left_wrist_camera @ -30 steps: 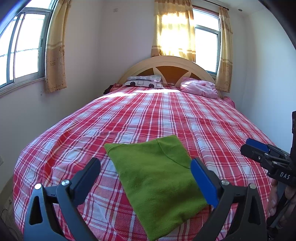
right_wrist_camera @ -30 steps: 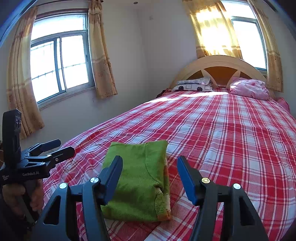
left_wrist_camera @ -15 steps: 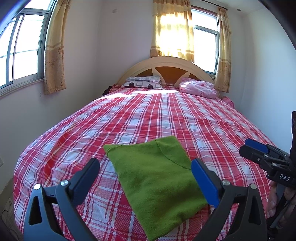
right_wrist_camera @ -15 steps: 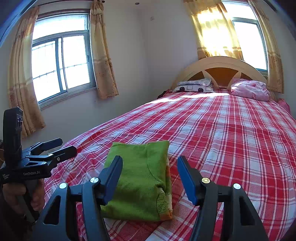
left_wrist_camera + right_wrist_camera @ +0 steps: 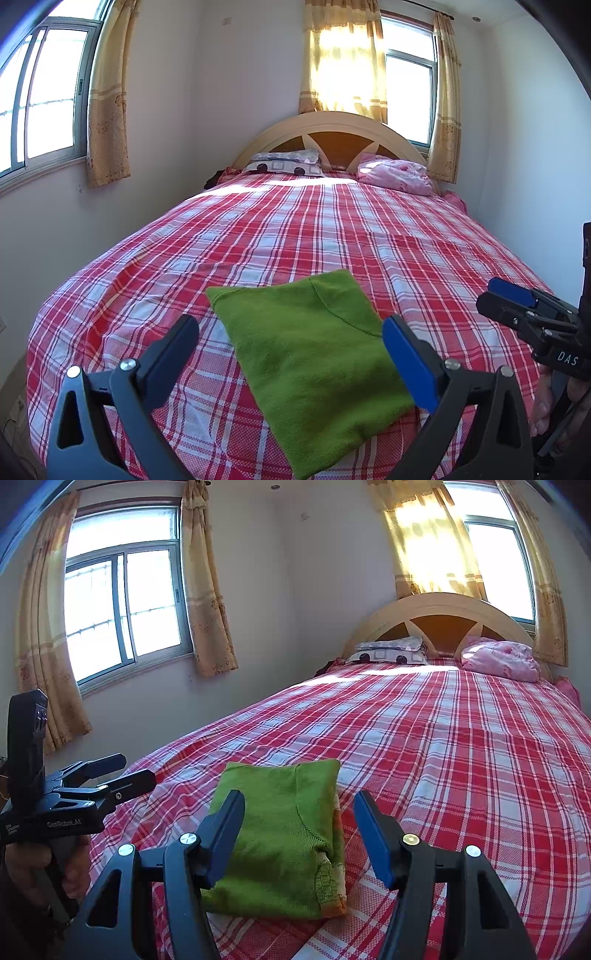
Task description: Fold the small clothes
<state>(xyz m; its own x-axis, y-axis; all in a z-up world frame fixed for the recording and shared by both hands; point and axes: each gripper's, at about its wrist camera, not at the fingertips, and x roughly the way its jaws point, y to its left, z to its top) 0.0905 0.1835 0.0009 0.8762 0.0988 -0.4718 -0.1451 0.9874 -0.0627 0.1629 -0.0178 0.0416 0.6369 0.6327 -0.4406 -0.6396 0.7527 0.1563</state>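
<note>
A small green garment lies folded into a flat rectangle near the foot of the bed. From the right wrist view the same green garment shows stacked layers and an orange-edged cuff at its near right corner. My left gripper hovers just in front of it, open, nothing between its fingers. My right gripper is also open and empty, above the garment's near edge. Each gripper appears in the other's view: the right gripper at the right edge, the left gripper at the left edge.
The red and white checked sheet covers the whole bed. A patterned pillow and a pink pillow lie against the curved headboard. Walls with curtained windows run close along the left side and behind.
</note>
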